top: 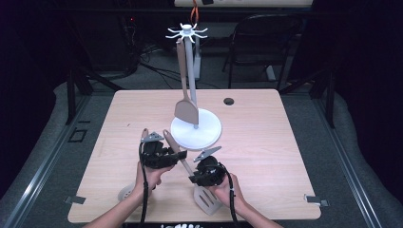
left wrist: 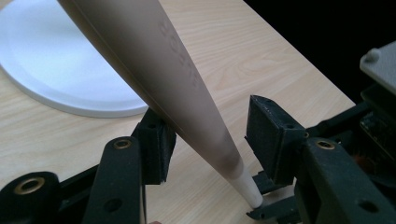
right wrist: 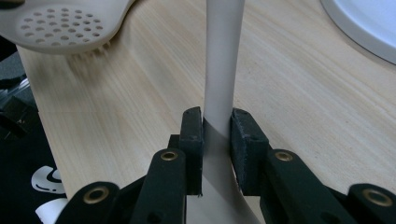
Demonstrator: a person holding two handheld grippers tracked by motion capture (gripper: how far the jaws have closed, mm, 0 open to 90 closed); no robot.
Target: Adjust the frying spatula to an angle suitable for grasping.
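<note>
Wooden table [top: 266, 156], right gripper [right wrist: 215, 135] clamping slotted spatula [top: 207, 199].

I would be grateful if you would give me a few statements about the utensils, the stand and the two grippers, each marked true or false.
1. The right gripper is shut on the slotted spatula. True.
2. The left gripper is clamped tight on the spatula's handle. False: its jaws stand open, with the handle passing between them.
3. A brown turner hangs from the white utensil stand. True.
4. The utensil stand lies tipped over on the table. False: it stands upright on its round base.
5. A perforated skimmer lies on the table near the person's edge. True.
</note>
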